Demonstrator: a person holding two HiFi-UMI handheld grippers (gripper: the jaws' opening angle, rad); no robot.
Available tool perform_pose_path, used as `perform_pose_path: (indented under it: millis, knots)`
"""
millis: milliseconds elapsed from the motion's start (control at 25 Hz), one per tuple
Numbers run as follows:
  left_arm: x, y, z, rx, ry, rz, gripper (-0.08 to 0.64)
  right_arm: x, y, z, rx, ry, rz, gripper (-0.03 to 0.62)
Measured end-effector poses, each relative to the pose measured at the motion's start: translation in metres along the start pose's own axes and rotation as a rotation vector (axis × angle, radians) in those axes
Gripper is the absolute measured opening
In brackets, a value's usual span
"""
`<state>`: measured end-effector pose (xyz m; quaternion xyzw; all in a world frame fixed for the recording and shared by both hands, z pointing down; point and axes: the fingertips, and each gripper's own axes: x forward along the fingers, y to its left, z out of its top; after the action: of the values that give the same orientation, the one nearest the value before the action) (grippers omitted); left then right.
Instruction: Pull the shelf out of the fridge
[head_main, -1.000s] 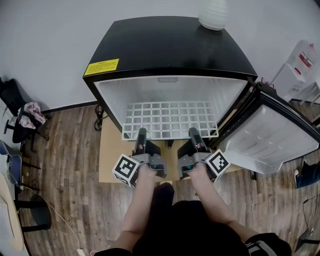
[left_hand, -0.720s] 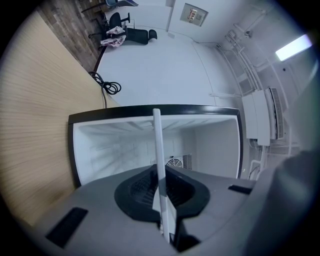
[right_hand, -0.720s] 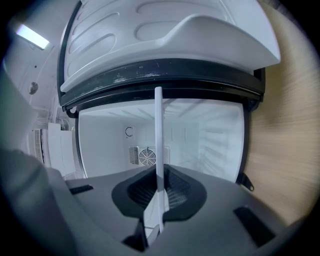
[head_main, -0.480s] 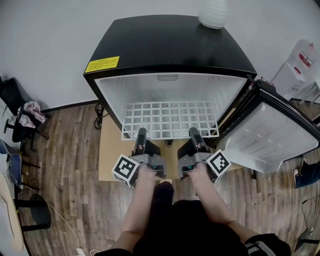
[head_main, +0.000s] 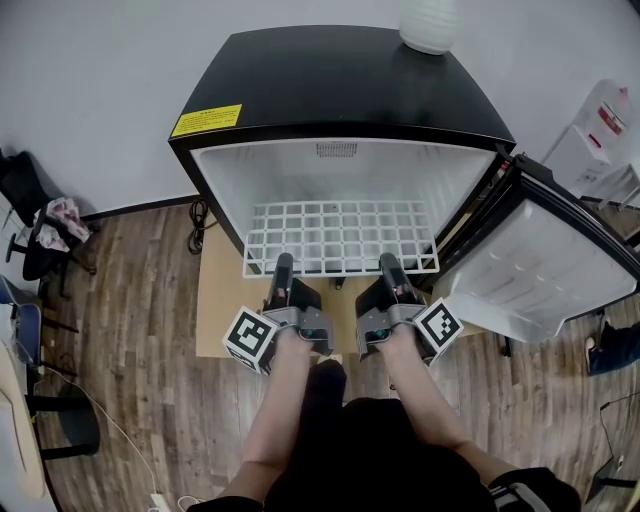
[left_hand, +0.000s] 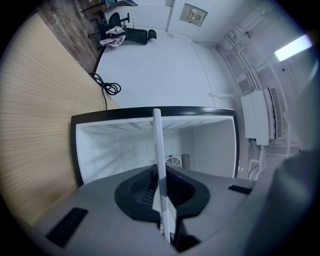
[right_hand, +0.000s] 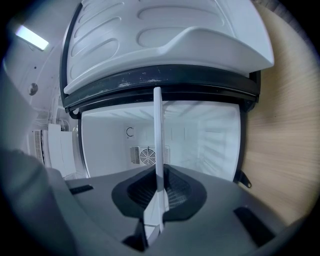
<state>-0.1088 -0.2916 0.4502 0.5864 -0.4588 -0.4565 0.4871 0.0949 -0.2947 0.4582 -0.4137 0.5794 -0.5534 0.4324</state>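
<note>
Hardly anything has moved since the earlier frames: both grippers hold their places at the mouth of the fridge, and the white wire shelf juts slightly past the opening. The left gripper and right gripper point level, side by side, each with its fingers closed on the shelf's front edge. The door stands open at the right. A white container sits on the fridge top.
</note>
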Motion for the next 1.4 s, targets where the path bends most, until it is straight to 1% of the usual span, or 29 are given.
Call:
perform_pose_path:
  millis: [800,1120,1400]
  knots:
    - [-0.015,-0.003,-0.003,-0.001,0.0,-0.004,0.025,-0.014,0.002,-0.005,0.009,0.001,-0.004,0.011]
    - [-0.026,-0.004,-0.004,-0.003,0.001,-0.01,0.025,-0.025,0.002,-0.008,-0.001,0.0,-0.012,0.011]
    - [-0.03,-0.002,-0.005,0.001,0.003,-0.002,0.025,-0.028,0.002,-0.008,-0.002,-0.003,-0.012,0.011]
